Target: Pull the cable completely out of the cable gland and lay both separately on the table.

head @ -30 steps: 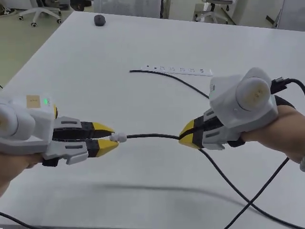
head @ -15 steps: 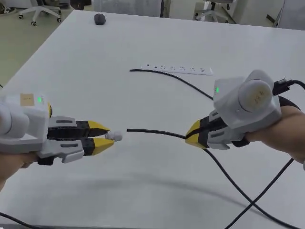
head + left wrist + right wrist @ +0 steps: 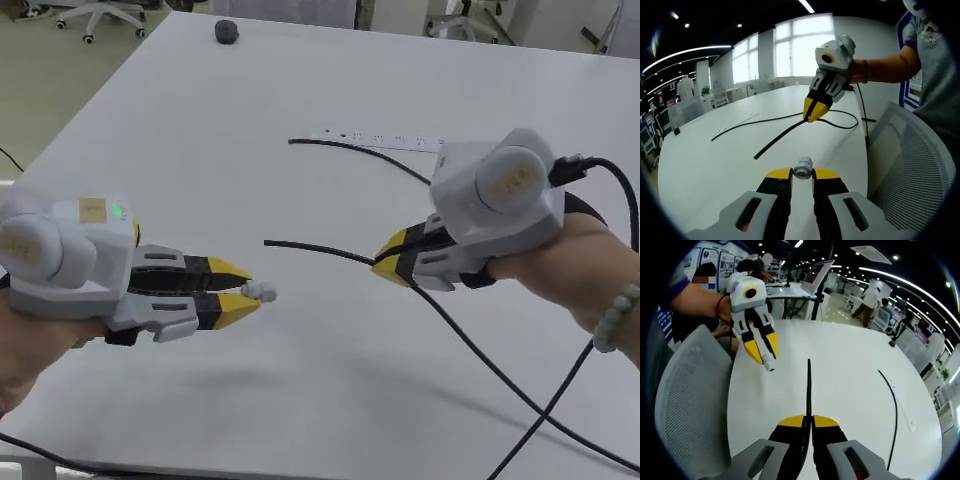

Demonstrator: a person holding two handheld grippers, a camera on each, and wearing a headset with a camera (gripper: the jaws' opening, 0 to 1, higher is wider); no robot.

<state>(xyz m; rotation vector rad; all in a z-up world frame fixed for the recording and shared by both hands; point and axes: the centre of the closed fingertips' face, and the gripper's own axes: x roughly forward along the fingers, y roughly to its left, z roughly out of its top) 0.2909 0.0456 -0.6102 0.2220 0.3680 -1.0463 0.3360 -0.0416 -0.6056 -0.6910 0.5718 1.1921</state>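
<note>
The small white cable gland (image 3: 260, 292) sits pinched between the yellow tips of my left gripper (image 3: 246, 287), which is shut on it low at the left of the head view; the gland (image 3: 803, 168) also shows at the tips of the left gripper (image 3: 802, 173). My right gripper (image 3: 384, 264) is shut on the black cable (image 3: 315, 249), whose free end points left, clear of the gland. In the right gripper view the cable (image 3: 808, 385) runs straight out from the closed right gripper (image 3: 807, 421), and the gland (image 3: 769, 365) is held beside its tip.
A white power strip (image 3: 380, 141) lies farther back on the white table (image 3: 200, 140), with a second black cable (image 3: 350, 152) near it. A dark mouse (image 3: 226, 31) rests at the far edge. A mesh chair back (image 3: 920, 170) stands beside the table.
The cable end has come out of the gland. A gap has opened between them, with the cable tip now above and right of the gland.
</note>
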